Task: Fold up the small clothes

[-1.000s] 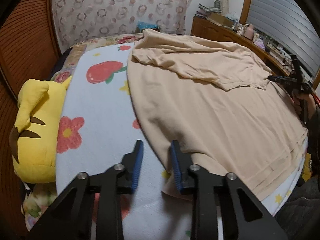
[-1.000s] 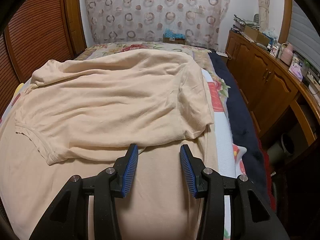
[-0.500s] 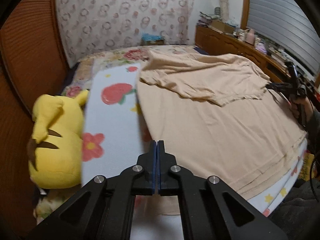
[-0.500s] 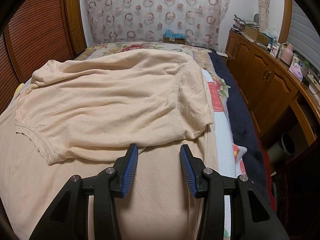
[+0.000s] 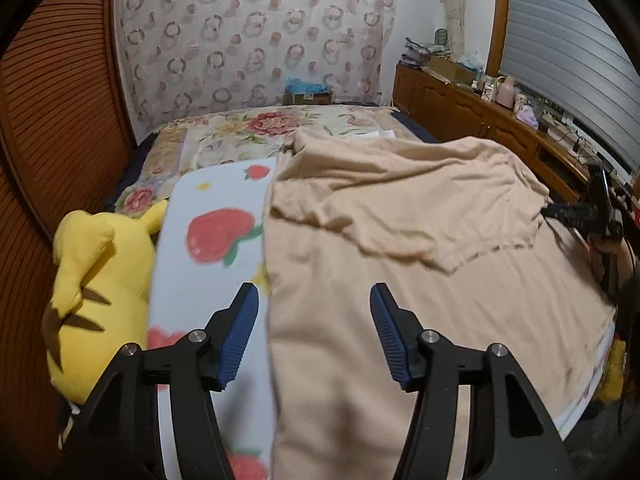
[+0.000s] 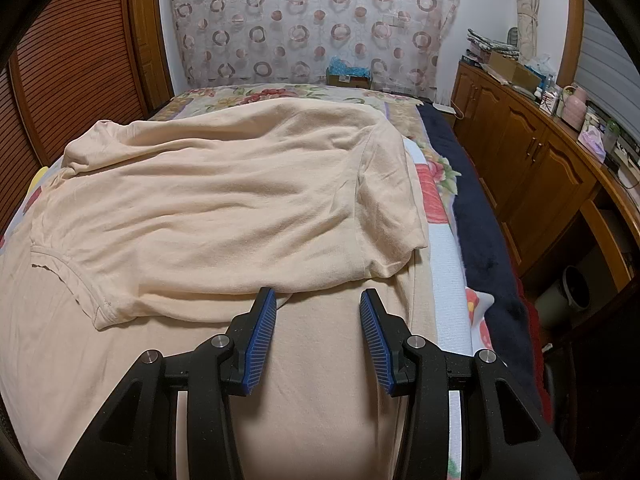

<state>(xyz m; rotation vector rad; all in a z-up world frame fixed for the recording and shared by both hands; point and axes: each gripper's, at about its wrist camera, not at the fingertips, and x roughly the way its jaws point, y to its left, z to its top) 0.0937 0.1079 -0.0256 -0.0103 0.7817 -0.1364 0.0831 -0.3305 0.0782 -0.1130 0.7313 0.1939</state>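
Note:
A beige T-shirt (image 5: 420,280) lies on the bed, its top part folded down over the body, a sleeve hem toward the right. My left gripper (image 5: 314,304) is open and empty, above the shirt's left edge near the bottom. The shirt fills the right wrist view (image 6: 224,216), with the folded layer's edge and sleeve just beyond my right gripper (image 6: 318,300), which is open and empty. The right gripper also shows at the far right of the left wrist view (image 5: 592,212).
A white blanket with strawberry and flower prints (image 5: 208,248) lies under the shirt. A yellow plush toy (image 5: 92,280) sits at the bed's left edge. A wooden cabinet (image 6: 532,168) with clutter runs along the right; a navy blanket (image 6: 476,208) lines that bed side.
My left gripper shut half a second ago and has now opened wide, raised and shifted right over the shirt's edge. The right gripper has stayed open and still.

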